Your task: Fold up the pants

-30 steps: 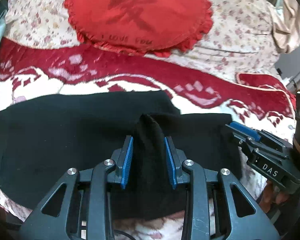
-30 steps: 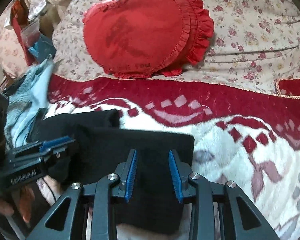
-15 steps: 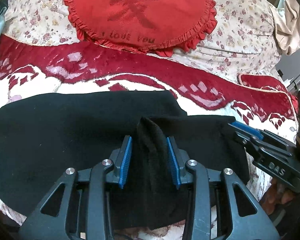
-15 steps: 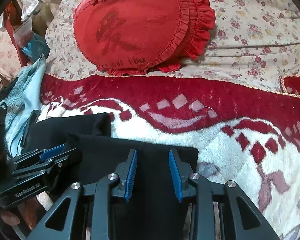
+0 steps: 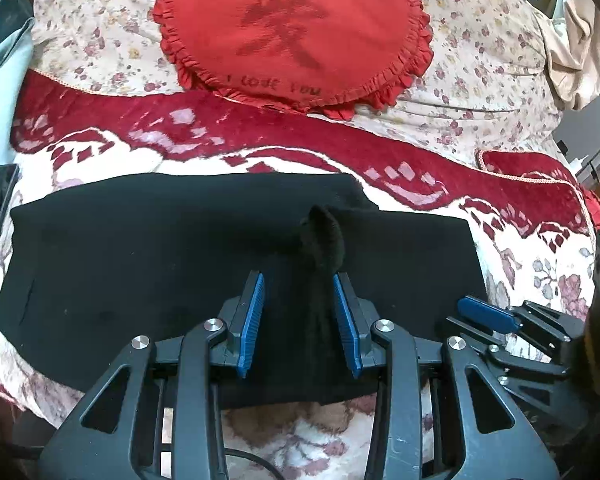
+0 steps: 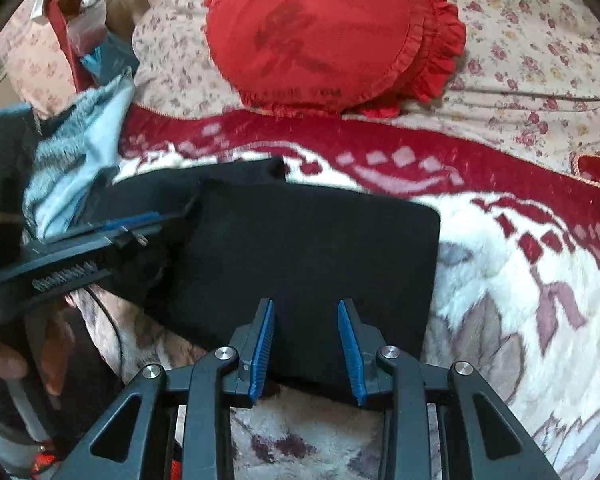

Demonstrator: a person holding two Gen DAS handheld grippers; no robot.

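Currently the black pants lie flat across a red-and-white patterned blanket, already folded into a long dark band running left to right. Left gripper: blue pads spread apart over the cloth, with a raised ridge of the black fabric standing up between them; the ridge sits against the right-hand pad, clear of the left-hand one, so the claw is open and clamps nothing. Right gripper: pads likewise held apart, poised over the near edge of the pants, with flat fabric lying in the gap; nothing pinched. From the left wrist view the right gripper shows at the lower right, at the right end of the pants. From the right wrist view the left gripper shows at the left, motion-blurred, over the left part of the garment. Squared right corner of the pants lies on the white part of the blanket. Behind the blanket: a floral sheet and a red frilled cushion with a dark character and the words "I love you". Pale blue cloth is heaped left of the pants in the right wrist view.
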